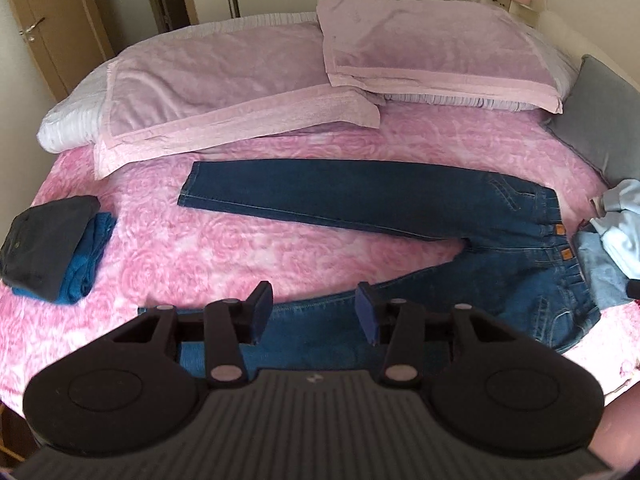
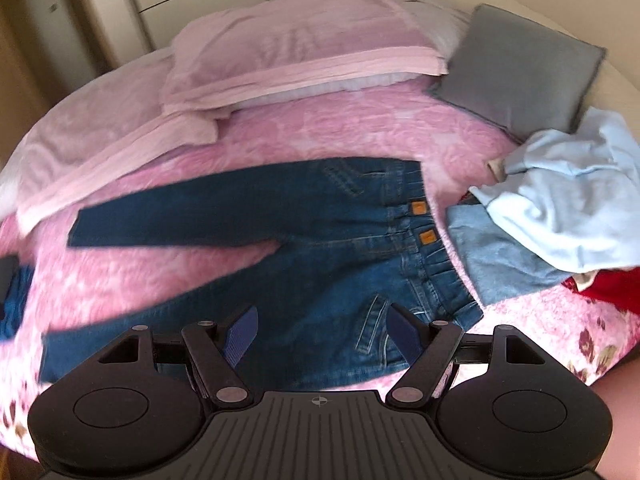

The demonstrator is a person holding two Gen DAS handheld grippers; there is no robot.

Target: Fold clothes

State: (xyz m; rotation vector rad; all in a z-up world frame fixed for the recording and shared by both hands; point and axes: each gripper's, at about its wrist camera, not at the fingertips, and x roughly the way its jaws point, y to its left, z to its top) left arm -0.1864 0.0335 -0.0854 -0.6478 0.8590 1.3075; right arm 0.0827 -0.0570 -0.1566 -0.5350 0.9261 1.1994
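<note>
The left gripper (image 1: 316, 312) hangs over the near trouser leg with its jaws apart and nothing between the pads; the right gripper (image 2: 322, 332) hangs over the seat of the same garment, jaws likewise spread wide and empty. Beneath both lie the jeans (image 1: 360, 200), dark blue, spread flat on the pink bedspread (image 1: 200, 248) with the waistband toward the right and the two legs splayed leftward in a V, one leg running near the grippers, the other farther back and straight. Two small tan patches show at the waistband. Just right of the waistband sits a heap of unfolded clothes (image 2: 560, 216), pale blue pieces on top with something red at the edge. Far to the left, well apart from the jeans, rests a folded stack (image 1: 48, 244), a dark grey piece over a blue one. Beyond the jeans lie two pillows (image 1: 432, 48) under pale pink covers, and a grey cushion (image 2: 520, 68) leans at the right.
</note>
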